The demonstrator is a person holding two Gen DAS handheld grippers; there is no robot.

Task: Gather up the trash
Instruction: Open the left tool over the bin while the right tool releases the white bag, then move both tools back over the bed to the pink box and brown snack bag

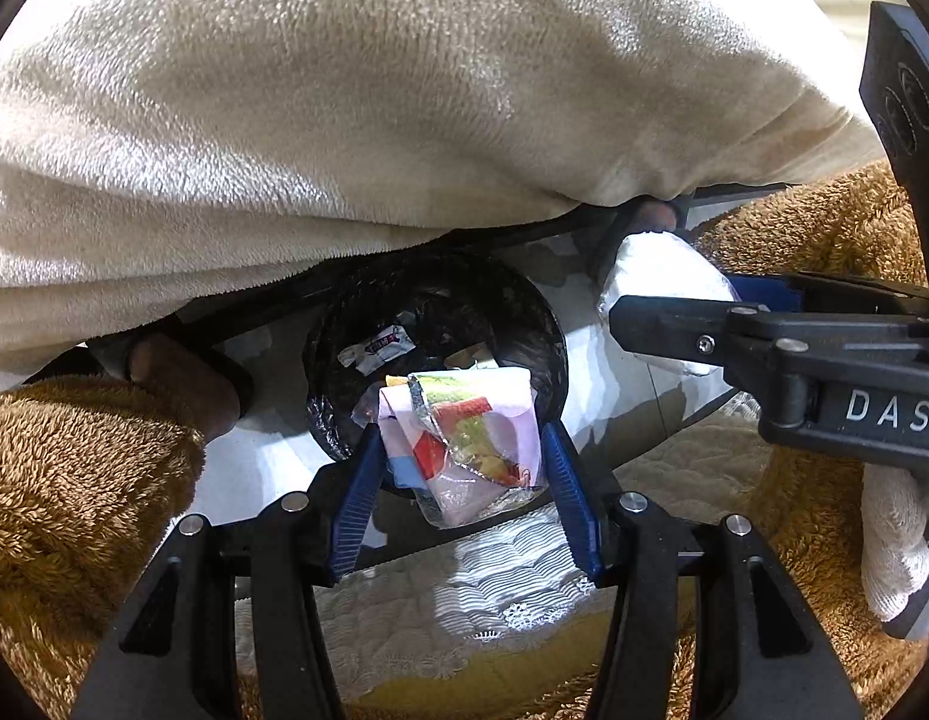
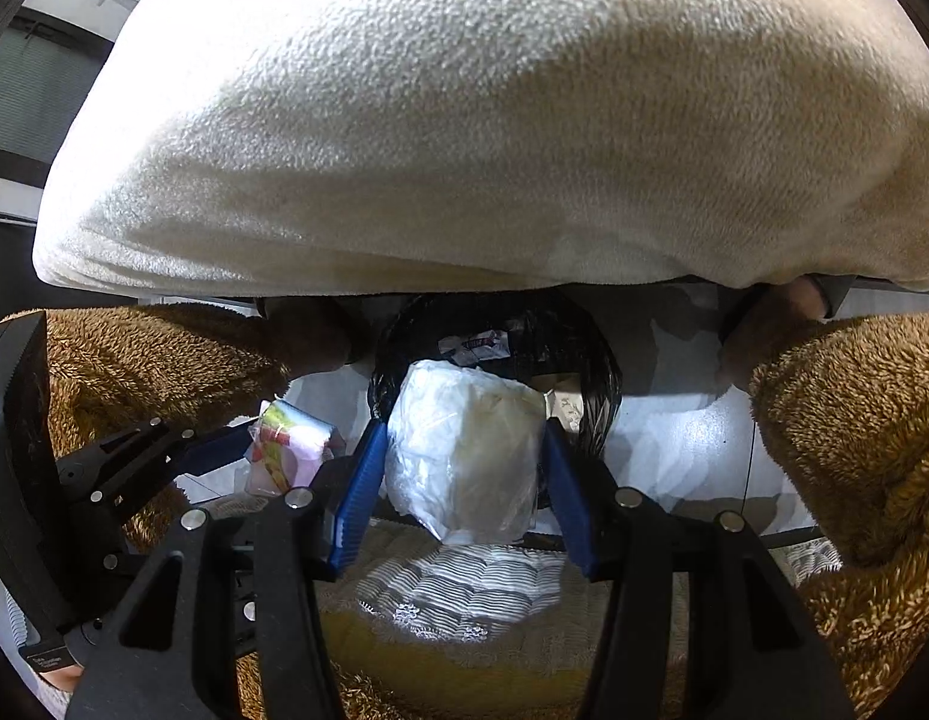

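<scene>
A broad cream fleece garment (image 1: 374, 108), worn by the person leaning over, fills the far half of both views, with shaggy brown fleece sleeves (image 1: 74, 480) at left and right. Below it, on pale floor, stands a round bin lined with a black plastic bag (image 1: 524, 324), a small white wrapper (image 1: 377, 349) already inside. The step in hand looks like the drop: both pieces of trash hang above or at the near rim of the bin. The left gripper (image 1: 461, 462) is clamped narrow on a crumpled colourful foil snack wrapper (image 1: 458, 438), its blue pads pressing both sides. The right gripper (image 2: 461, 456) pinches a crumpled white plastic bag wad (image 2: 464, 450) the same way, just right of the other. Next, each should reach further over the opening, then spread its jaws so the trash falls inside.
</scene>
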